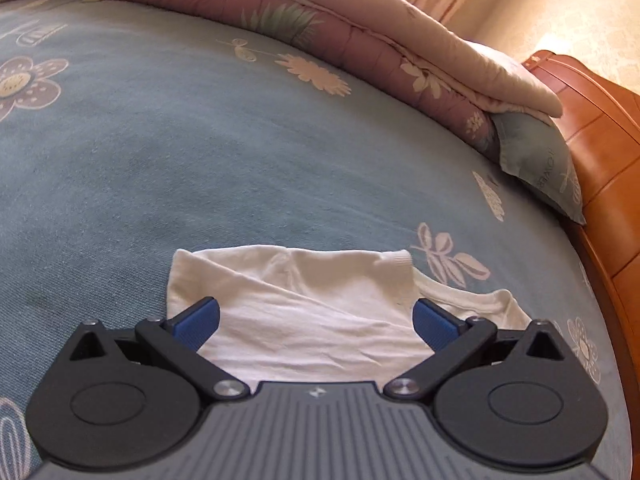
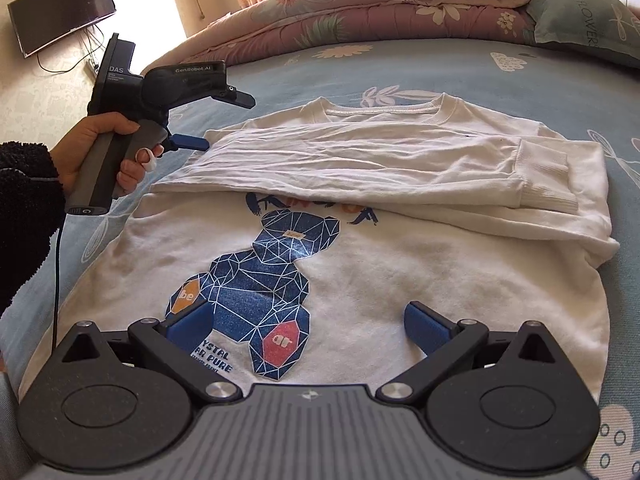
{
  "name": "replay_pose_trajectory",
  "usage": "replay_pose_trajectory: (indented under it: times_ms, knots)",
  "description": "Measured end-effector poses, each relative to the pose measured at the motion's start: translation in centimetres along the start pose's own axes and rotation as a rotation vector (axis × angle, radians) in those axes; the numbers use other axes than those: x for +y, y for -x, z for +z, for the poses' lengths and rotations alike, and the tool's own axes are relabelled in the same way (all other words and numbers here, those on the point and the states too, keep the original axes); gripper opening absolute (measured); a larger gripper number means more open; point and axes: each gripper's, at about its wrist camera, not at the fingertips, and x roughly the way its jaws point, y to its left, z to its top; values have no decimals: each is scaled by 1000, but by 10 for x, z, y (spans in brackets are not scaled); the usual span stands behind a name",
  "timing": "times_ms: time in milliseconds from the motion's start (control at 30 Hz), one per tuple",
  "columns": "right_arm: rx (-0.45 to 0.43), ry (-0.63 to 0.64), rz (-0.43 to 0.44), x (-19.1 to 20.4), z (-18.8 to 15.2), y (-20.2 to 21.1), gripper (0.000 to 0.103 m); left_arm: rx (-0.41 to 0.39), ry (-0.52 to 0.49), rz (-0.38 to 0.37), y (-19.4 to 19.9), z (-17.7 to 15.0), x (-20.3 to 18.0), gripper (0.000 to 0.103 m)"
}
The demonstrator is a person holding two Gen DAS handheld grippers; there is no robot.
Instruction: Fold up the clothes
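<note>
Blue-padded and spread wide with nothing between its fingers, the right gripper (image 2: 307, 326) hovers over the lower front of a white sweatshirt (image 2: 360, 264), directly above its blue geometric bear print (image 2: 264, 280). The garment lies flat on a pale blue flowered bedsheet (image 2: 400, 64), one sleeve (image 2: 380, 164) folded across the chest. At the sweatshirt's far left edge, a hand (image 2: 100, 148) holds the left gripper (image 1: 316, 320), its fingers likewise wide apart and empty, poised just above the folded white cloth. A pink quilt (image 2: 320, 12) is bundled beyond, beside a teal pillow (image 2: 580, 16).
</note>
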Motion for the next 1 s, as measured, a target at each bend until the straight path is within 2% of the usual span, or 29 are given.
replay_pose_trajectory:
  times_ms: [100, 233, 367, 433, 533, 667, 833, 933, 1000]
  knots:
    - [-7, 26, 16, -1, -3, 2, 103, 5, -71, -32, 30, 0, -30, 102]
    - [-17, 61, 21, 0, -7, 4, 103, 63, -172, -78, 73, -11, -74, 102]
    - [-28, 34, 34, -4, -7, 6, 103, 107, -240, -134, 107, -26, -108, 102]
    - [-31, 11, 44, -7, -7, 7, 103, 145, -246, -159, 109, -34, -117, 102]
    - [-36, -27, 58, -11, -6, 8, 103, 199, -263, -161, 98, -49, -123, 102]
    - [-42, -22, 61, -11, -7, 9, 103, 240, -289, -121, 64, -71, -118, 102]
    - [-49, 15, 65, -10, -11, 10, 103, 215, -356, -133, 30, -95, -110, 102]
    - [-65, 39, 75, -11, -16, 11, 103, 203, -348, -157, 14, -107, -99, 102]
    - [-82, 46, 80, -12, -19, 11, 103, 145, -365, -184, 16, -115, -92, 102]
